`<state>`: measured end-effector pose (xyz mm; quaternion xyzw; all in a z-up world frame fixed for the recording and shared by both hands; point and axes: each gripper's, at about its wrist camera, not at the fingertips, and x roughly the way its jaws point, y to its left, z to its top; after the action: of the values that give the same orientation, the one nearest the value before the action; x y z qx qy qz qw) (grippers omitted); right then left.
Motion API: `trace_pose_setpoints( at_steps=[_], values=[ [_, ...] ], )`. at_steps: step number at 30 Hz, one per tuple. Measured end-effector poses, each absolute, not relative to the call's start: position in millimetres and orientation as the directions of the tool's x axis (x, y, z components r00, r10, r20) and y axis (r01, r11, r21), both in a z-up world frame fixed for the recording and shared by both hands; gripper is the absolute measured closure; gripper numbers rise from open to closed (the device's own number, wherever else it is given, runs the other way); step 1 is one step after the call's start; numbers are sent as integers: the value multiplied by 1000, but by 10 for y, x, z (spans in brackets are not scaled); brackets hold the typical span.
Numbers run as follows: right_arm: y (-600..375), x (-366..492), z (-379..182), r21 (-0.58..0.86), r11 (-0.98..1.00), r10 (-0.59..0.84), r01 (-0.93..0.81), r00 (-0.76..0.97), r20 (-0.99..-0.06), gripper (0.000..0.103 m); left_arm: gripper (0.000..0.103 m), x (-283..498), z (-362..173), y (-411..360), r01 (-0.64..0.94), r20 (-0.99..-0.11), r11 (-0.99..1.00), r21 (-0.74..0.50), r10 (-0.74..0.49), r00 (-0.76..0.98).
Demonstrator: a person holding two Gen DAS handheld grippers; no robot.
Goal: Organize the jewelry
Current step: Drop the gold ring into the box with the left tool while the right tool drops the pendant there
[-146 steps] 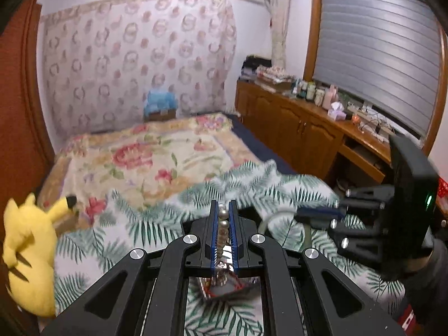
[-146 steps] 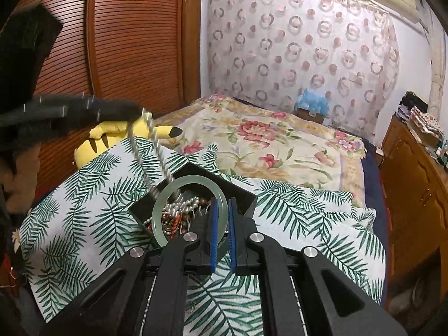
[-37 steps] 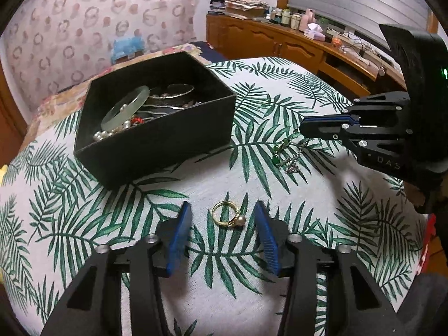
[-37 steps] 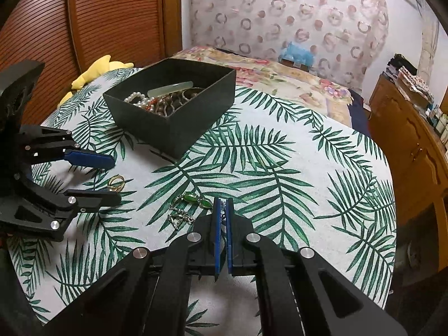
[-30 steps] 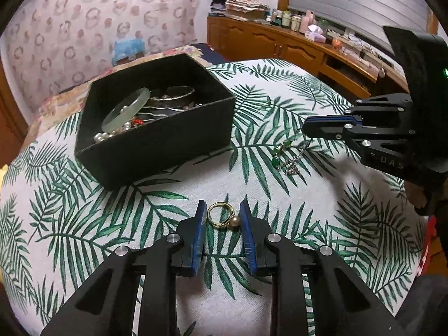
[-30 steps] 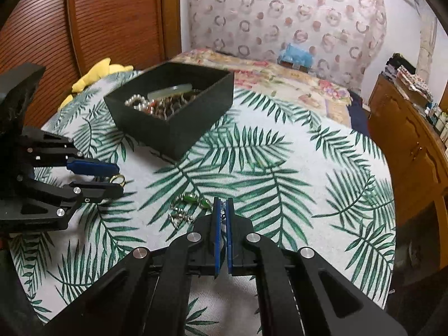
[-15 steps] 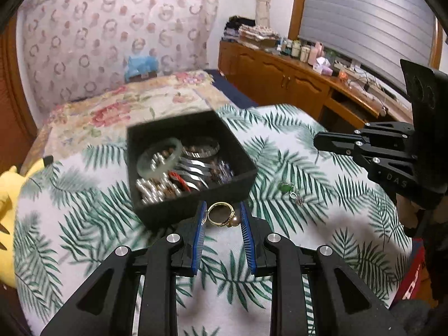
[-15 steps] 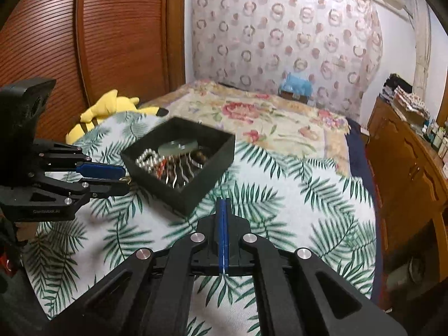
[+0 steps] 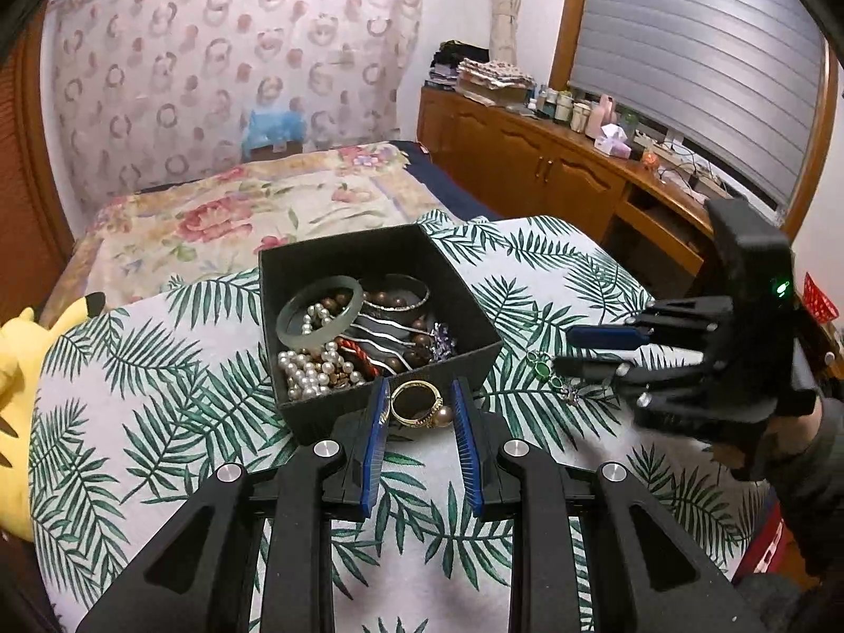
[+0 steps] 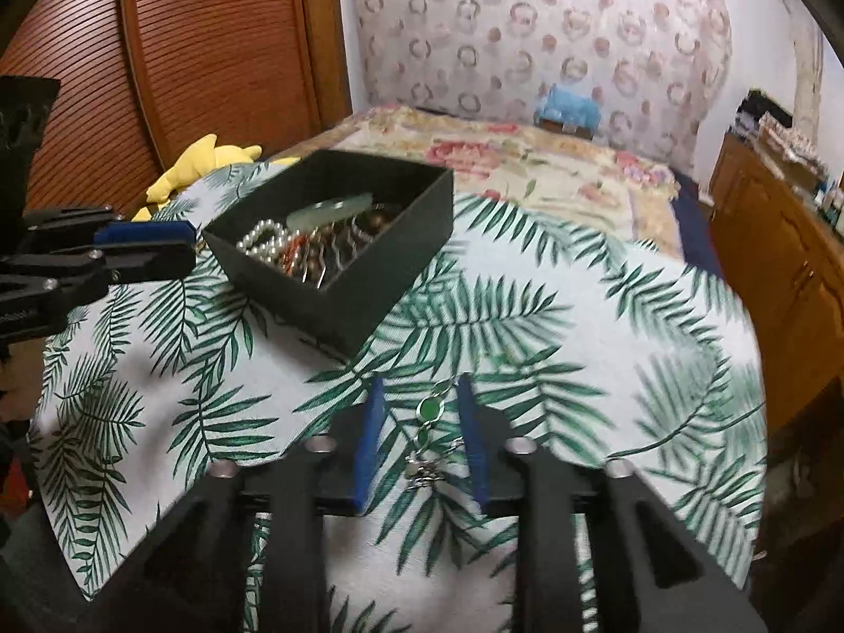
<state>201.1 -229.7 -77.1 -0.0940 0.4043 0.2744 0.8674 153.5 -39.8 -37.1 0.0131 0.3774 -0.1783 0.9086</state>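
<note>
A black open box [image 9: 477,358] holds several bracelets, pearl strands and a pale green bangle [image 9: 319,311]; it also shows in the right wrist view [image 10: 390,258]. My left gripper [image 9: 419,411] is shut on a gold ring with a pearl [image 9: 419,405], held above the cloth just before the box's near wall. My right gripper [image 10: 422,416] is open, low over the table, with green-stone earrings [image 10: 428,411] lying between its fingers. The earrings also show in the left wrist view [image 9: 543,369], under the right gripper [image 9: 596,351].
The table wears a white cloth with green palm leaves [image 10: 554,327]. A yellow plush toy [image 9: 13,369] sits at the left edge. A bed [image 9: 237,211] lies behind, a wooden cabinet [image 9: 554,169] to the right, a slatted wardrobe [image 10: 211,53] to the left.
My left gripper closed on the gold ring, lifted it off the cloth and carried it toward the box. My right gripper opened and dropped down around the green earrings.
</note>
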Motion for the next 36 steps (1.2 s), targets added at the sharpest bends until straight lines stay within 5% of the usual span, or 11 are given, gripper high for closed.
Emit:
trace_pose_setpoints(
  at_steps=[5,10,29,31,36],
  values=[
    [-2219,2078,-956,52,833,373,-551,490,-788,71,80,1537,-365,-384,331,-688,938,-108,-311,656],
    [-2170,2128,-1024,-7,839,321,-544,505,-801,90,80,1588,-364,-355,321,-683,942,-100,-300,666],
    [-2152,2162,-62,-36,814,426,-579,639,-641,90,80,1924,-310,-167,265,-675,961,-80,-248,695],
    [-2117,2170,25,-42,808,438,-587,647,-625,90,78,1938,-308,-147,256,-677,963,-82,-243,695],
    [-1978,2194,211,-42,789,474,-613,652,-592,90,52,1907,-293,-90,234,-667,969,-81,-228,709]
  ],
)
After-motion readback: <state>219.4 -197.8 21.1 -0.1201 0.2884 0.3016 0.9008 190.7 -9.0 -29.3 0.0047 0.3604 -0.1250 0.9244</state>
